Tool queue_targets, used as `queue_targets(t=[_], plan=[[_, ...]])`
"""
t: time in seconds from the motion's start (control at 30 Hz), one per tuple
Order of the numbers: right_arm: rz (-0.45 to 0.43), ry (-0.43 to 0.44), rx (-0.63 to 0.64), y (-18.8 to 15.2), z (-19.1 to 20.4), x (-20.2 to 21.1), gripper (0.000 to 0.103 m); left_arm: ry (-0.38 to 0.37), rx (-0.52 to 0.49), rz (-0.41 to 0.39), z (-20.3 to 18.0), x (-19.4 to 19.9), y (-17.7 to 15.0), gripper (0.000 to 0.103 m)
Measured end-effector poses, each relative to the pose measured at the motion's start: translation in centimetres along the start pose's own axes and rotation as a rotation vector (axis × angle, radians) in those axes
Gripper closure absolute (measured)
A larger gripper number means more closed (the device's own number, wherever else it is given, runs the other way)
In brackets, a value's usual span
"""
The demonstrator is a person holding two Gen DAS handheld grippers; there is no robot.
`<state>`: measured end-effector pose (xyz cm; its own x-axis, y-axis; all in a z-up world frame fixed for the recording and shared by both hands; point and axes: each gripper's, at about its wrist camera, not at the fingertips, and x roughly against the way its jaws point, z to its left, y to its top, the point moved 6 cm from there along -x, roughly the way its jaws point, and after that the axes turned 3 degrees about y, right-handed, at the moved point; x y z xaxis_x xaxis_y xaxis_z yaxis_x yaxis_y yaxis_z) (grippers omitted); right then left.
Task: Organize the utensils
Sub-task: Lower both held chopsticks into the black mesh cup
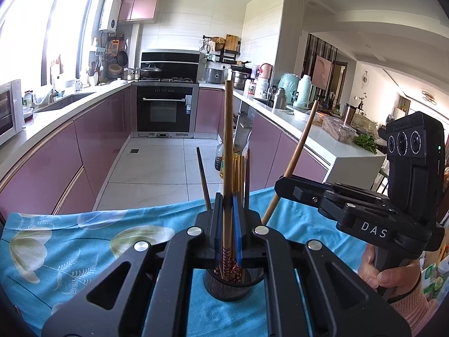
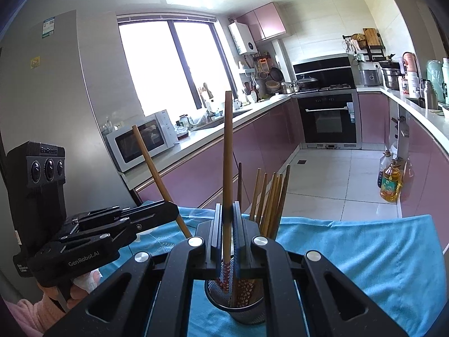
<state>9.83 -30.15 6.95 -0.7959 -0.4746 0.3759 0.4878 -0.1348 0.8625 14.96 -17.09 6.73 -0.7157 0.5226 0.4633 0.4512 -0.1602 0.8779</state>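
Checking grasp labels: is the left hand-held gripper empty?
No, the left hand-held gripper is shut on a chopstick above the mesh holder.

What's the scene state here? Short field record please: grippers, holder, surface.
left gripper: shut on a chopstick, upright over the holder
right gripper: shut on a second chopstick, also upright
holder: dark mesh cup, several chopsticks already standing inside
held tips: both patterned ends reach down into the cup
surface: blue floral cloth under the holder
setting: kitchen, oven straight ahead
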Motion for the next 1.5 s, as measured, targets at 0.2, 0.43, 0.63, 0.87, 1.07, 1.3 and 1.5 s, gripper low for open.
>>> queue_targets(t=[0.2,0.43,0.63,0.87,1.07,1.3,1.5], plan=[[0.020,-0.009,-0.009,-0.7,-0.4,-0.4,0.097,0.003,-0.008,0.025,-0.1,-0.6,-0.7,0.095],[0.040,-0.011,-0.016,-1.2,-0.7,-0.8,0.097,0.000,-0.007,0.053,0.6,-1.3,-1.5,0.095],[0.061,-0.013,-0.017,-1.8,-0.9,-1.2,0.097,0.004,-0.008,0.079,1.5,-1.4,-2.2,0.095],[0.082,-0.014,-0.017,-2.4,-1.1,-1.8,0.097,0.005,-0.014,0.092,1.7,-2.0,-2.3,0.095],[0.100,-0.015,-0.021,-2.9,-1.3,-2.3,0.097,0.009,-0.019,0.115,1.9,-2.6,-2.5,0.095],[0.119,-0.014,-0.026,-3.4,-1.6,-2.8,0.097,0.010,-0.027,0.141,2.0,-3.6,-2.9,0.095],[0.127,-0.014,-0.036,-3.7,-1.8,-3.1,0.097,0.014,-0.027,0.151,2.2,-4.6,-2.9,0.095]])
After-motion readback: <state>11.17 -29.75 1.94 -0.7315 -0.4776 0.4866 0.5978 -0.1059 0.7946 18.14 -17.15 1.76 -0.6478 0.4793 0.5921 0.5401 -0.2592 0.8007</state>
